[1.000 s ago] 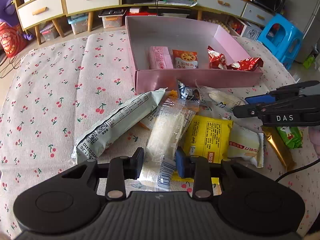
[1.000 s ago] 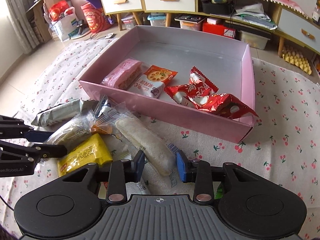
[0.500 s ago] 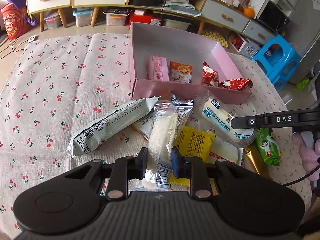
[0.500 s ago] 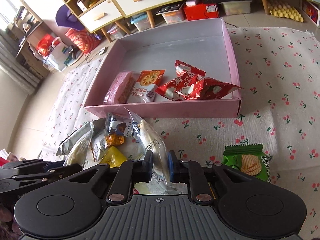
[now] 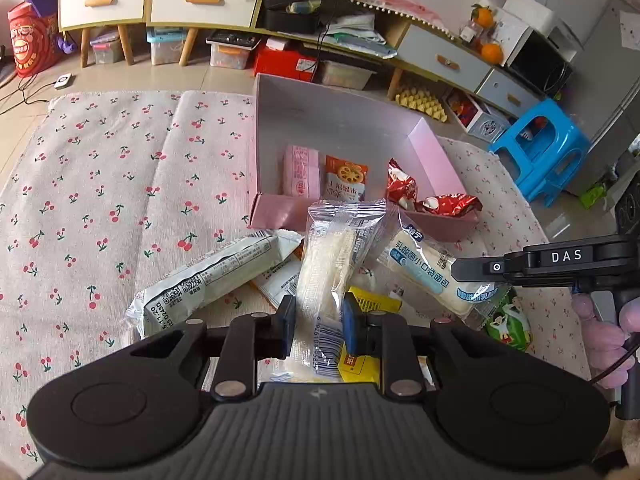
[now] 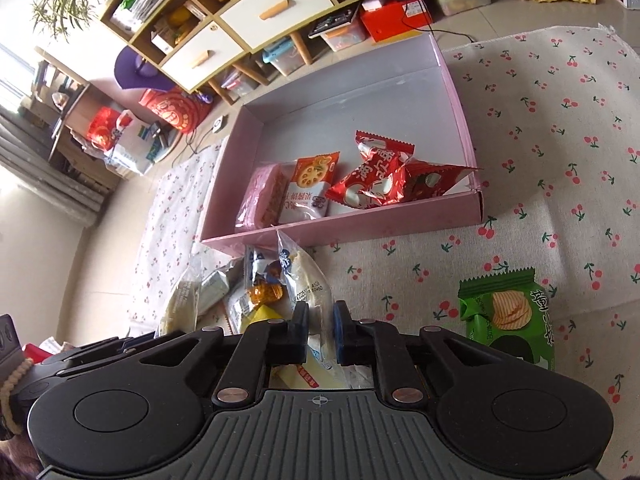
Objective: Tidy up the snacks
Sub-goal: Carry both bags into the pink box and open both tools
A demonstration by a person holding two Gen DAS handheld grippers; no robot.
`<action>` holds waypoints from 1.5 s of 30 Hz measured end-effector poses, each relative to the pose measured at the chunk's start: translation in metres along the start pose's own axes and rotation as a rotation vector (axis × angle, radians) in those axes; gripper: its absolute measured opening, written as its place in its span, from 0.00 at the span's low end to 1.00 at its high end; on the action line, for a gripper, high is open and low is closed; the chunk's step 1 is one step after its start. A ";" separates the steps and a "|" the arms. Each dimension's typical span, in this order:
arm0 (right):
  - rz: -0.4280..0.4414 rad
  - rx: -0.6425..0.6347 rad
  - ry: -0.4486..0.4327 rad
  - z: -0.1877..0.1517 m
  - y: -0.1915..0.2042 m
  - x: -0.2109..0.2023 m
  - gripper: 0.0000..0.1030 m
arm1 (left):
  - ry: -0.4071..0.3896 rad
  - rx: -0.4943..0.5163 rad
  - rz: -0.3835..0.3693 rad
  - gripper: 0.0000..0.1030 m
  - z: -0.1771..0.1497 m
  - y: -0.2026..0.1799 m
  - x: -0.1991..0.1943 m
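Note:
My left gripper [image 5: 318, 326] is shut on a clear-wrapped white snack bar [image 5: 328, 268] and holds it lifted above the snack pile. My right gripper [image 6: 320, 330] is shut on a white bread packet with blue print [image 6: 306, 280], also seen in the left wrist view [image 5: 432, 276], raised off the cloth. The open pink box [image 5: 276, 208] lies ahead and holds a pink wafer pack [image 5: 301, 176], an orange-and-white cracker pack [image 5: 345, 178] and red snack packs [image 5: 436, 202].
On the cherry-print cloth [image 5: 100, 200] lie a long white-grey packet [image 5: 208, 280], a yellow packet [image 5: 370, 304] and a green chip bag [image 6: 508, 320]. A blue stool [image 5: 540, 152] and low cabinets [image 5: 180, 0] stand beyond the cloth.
Both grippers closed on their packets and lifted them off the pile. Both cameras rose and pulled back, and the right one tilted.

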State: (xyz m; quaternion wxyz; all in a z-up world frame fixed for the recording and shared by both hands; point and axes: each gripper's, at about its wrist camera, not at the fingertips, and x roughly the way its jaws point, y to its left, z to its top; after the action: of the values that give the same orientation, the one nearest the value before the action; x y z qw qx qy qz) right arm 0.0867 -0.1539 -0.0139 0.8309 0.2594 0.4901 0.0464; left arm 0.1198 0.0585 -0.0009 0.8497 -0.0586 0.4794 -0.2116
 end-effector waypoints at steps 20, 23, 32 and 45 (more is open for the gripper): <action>0.049 0.196 -0.185 0.062 -0.034 -0.031 0.12 | -0.081 -0.045 0.037 0.21 0.056 -0.003 0.028; 0.031 0.206 -0.212 0.076 -0.041 -0.023 0.12 | -0.087 -0.023 0.062 0.21 0.069 -0.006 0.043; -0.056 0.154 -0.262 0.111 -0.057 0.013 0.11 | -0.098 0.045 0.132 0.21 0.096 -0.016 0.091; -0.116 0.029 -0.308 0.131 -0.052 0.041 0.12 | -0.089 0.141 0.243 0.22 0.103 -0.029 0.119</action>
State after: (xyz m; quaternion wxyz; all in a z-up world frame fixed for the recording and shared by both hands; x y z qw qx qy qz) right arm 0.2081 -0.2357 -0.0203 0.8937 0.2465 0.3716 -0.0489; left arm 0.2516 -0.0278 -0.0313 0.8915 0.0506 0.4286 -0.1375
